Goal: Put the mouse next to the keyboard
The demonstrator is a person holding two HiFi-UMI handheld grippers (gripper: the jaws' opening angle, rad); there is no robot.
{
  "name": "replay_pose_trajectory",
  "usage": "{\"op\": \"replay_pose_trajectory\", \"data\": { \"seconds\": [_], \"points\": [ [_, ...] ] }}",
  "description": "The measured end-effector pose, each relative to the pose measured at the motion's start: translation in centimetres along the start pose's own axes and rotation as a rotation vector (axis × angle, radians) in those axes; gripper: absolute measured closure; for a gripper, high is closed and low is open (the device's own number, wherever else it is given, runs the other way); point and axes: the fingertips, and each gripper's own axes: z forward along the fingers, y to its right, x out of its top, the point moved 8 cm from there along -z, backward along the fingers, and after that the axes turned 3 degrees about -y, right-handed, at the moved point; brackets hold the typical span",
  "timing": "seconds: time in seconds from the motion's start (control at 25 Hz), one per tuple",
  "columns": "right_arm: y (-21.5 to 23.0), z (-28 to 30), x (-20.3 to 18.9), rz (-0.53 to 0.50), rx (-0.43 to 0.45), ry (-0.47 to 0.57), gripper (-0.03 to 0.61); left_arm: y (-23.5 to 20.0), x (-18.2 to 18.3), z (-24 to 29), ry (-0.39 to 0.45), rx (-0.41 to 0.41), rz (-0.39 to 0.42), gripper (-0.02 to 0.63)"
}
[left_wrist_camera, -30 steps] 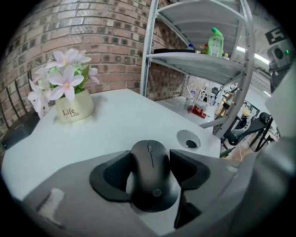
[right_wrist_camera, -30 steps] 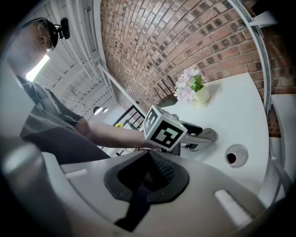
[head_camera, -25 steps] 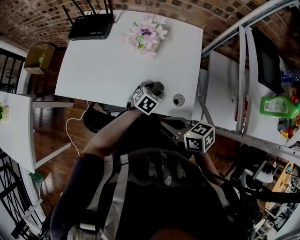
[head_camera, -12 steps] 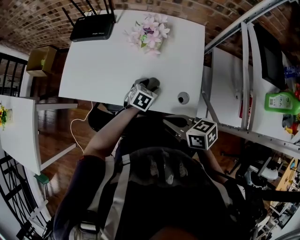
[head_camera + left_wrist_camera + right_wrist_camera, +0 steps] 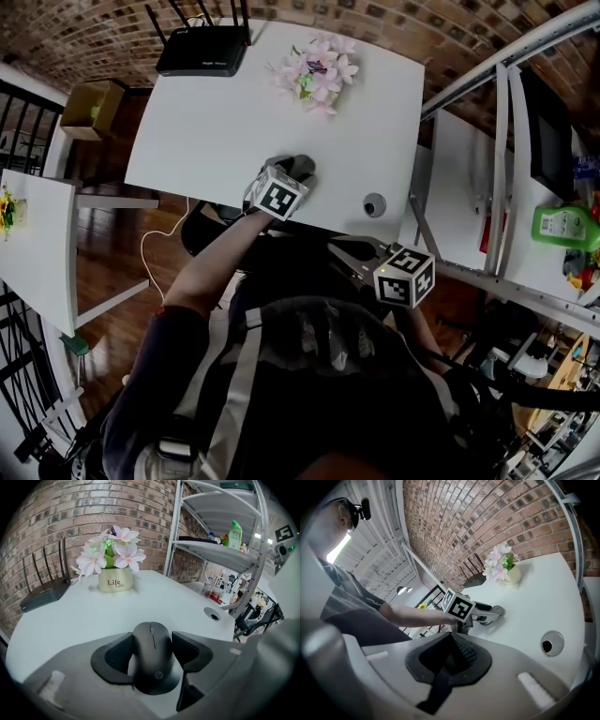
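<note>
A brick wall (image 5: pixel 70 522) backs the room, and a wooden floor (image 5: pixel 108 272) shows beyond the left edge of the white tabletop (image 5: pixel 206 131). Metal shelving (image 5: pixel 497 187) stands just beside the tabletop's right edge and carries a green bottle (image 5: pixel 562 225). A black router (image 5: pixel 202 52) with raised antennas sits at the far left corner, and a pot of pink and white flowers (image 5: pixel 319 70) stands near the far edge, right of the middle. The left gripper (image 5: pixel 152 644) reaches over the near edge, right of the middle, its jaws part-way apart and pressed against both sides of a black mouse (image 5: pixel 152 658), which fills the gap between the pads; the mouse's nose points toward the flowers. Whether the mouse rests on the tabletop or hangs just above it cannot be told. The right gripper (image 5: pixel 450 656) is held off the table, close to the person's body and short of the near right corner, its jaws closed together with nothing between them. A round cable hole (image 5: pixel 374 204) sits in the tabletop near that corner, to the right of the mouse and apart from it.
</note>
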Motion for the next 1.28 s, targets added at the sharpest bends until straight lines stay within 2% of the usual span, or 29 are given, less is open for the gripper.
{"op": "replay_pose_trajectory", "data": {
  "seconds": [0.16, 0.24, 0.4, 0.56, 0.92, 1.12, 1.28],
  "points": [
    [0.1, 0.1, 0.0, -0.001, 0.002, 0.001, 0.572, -0.9, -0.4, -0.5, -0.009, 0.006, -0.026, 0.341],
    [0.2, 0.2, 0.1, -0.005, 0.004, 0.000, 0.572, -1.9, -0.2, -1.2, 0.017, 0.028, -0.039, 0.341],
    [0.4, 0.3, 0.2, 0.002, 0.009, 0.005, 0.572, -4.6, -1.6, -2.1, -0.026, 0.080, -0.076, 0.341],
    [0.5, 0.4, 0.5, -0.003, 0.017, 0.007, 0.572, -6.9, -2.2, -3.5, -0.028, 0.136, -0.127, 0.341],
    [0.5, 0.4, 0.6, -0.004, 0.015, 0.020, 0.572, -10.0, -4.2, -5.3, -0.046, 0.201, -0.203, 0.341],
    [0.6, 0.4, 0.3, 0.003, 0.014, 0.018, 0.572, -11.4, -4.9, -5.8, -0.010, 0.180, -0.265, 0.341],
    [0.4, 0.6, 0.3, 0.004, 0.014, 0.013, 0.572, -12.5, -5.7, -6.8, -0.011, 0.200, -0.303, 0.341]
  ]
}}
